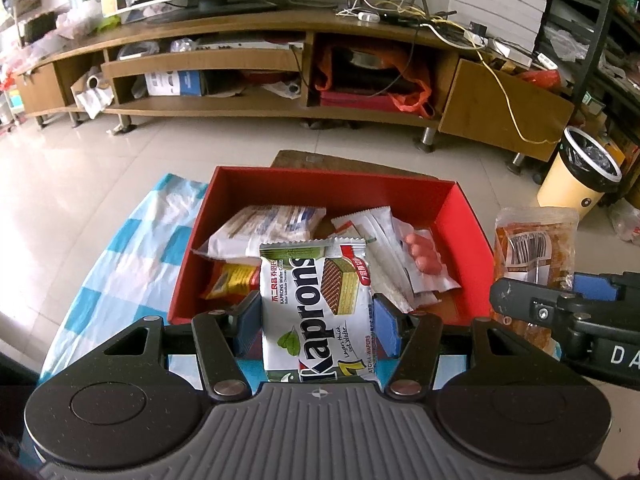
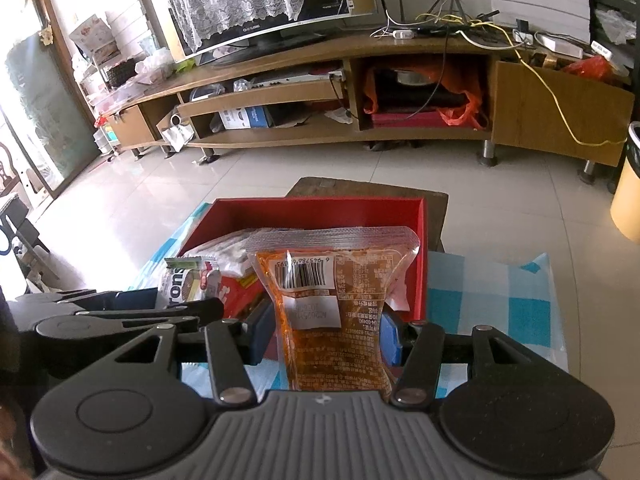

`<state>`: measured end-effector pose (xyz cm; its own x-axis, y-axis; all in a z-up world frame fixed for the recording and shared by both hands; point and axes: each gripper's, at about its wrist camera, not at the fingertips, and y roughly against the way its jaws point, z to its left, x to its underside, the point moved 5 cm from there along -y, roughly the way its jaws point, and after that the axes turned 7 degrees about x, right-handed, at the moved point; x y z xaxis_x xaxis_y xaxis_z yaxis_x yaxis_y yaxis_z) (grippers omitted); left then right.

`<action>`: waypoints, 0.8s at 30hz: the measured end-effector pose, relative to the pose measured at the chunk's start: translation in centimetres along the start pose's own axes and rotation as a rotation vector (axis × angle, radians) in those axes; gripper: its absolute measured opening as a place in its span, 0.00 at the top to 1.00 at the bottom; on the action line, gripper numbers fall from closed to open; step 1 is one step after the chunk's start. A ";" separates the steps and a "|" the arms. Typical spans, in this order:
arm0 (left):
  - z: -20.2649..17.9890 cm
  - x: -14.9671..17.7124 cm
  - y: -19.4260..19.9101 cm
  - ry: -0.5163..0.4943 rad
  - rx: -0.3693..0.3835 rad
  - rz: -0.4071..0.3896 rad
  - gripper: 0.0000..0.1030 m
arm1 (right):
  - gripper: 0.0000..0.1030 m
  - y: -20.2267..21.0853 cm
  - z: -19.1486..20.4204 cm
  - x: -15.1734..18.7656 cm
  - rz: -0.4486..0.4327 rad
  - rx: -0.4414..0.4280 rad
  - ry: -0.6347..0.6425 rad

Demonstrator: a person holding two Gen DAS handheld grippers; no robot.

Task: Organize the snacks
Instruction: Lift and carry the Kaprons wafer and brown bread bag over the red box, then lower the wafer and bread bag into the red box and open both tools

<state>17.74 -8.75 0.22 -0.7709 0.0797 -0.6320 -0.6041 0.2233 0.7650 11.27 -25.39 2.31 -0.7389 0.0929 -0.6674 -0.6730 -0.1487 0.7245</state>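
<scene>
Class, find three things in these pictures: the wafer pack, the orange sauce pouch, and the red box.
Wafer pack (image 1: 320, 312): left wrist view, on the printed front.
Orange sauce pouch (image 2: 332, 308): right wrist view, on its white label.
Red box (image 1: 320, 188): left wrist view, on the inner far wall.

glossy plastic wafer packet (image 1: 316, 304), clear shiny orange pouch (image 2: 332, 304), matt red cardboard box (image 1: 464, 216), checked cloth (image 1: 116, 268)

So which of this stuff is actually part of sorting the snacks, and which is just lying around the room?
Part of the job:
- Kaprons wafer pack, held in the left gripper
- orange sauce pouch, held in the right gripper
- red box with snacks inside

Just lying about:
- TV stand
- yellow bin
- checked cloth
</scene>
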 end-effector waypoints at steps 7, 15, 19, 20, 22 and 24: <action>0.1 -1.1 -1.0 -0.002 -0.012 -0.001 0.37 | 0.50 -0.8 -0.2 -1.1 -0.001 0.004 -0.001; 0.2 -2.0 -2.0 -0.004 -0.023 -0.002 0.37 | 0.50 -2.9 -0.6 -2.4 0.015 0.011 -0.009; 0.3 -2.4 -2.5 -0.004 -0.030 -0.001 0.37 | 0.50 -3.7 -0.7 -2.6 0.023 0.017 -0.015; 0.4 -2.6 -2.7 -0.004 -0.031 0.000 0.37 | 0.50 -3.9 -0.8 -2.7 0.026 0.017 -0.016; 0.5 -2.7 -3.0 -0.002 -0.035 0.002 0.37 | 0.50 -4.4 -0.8 -2.9 0.028 0.017 -0.018; 0.5 -2.9 -3.3 -0.001 -0.039 0.003 0.37 | 0.50 -4.7 -0.7 -3.0 0.030 0.019 -0.017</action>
<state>22.13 -9.21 -0.55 -0.7726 0.0818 -0.6296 -0.6090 0.1848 0.7714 16.68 -25.71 0.80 -0.7592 0.1058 -0.6422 -0.6508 -0.1333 0.7474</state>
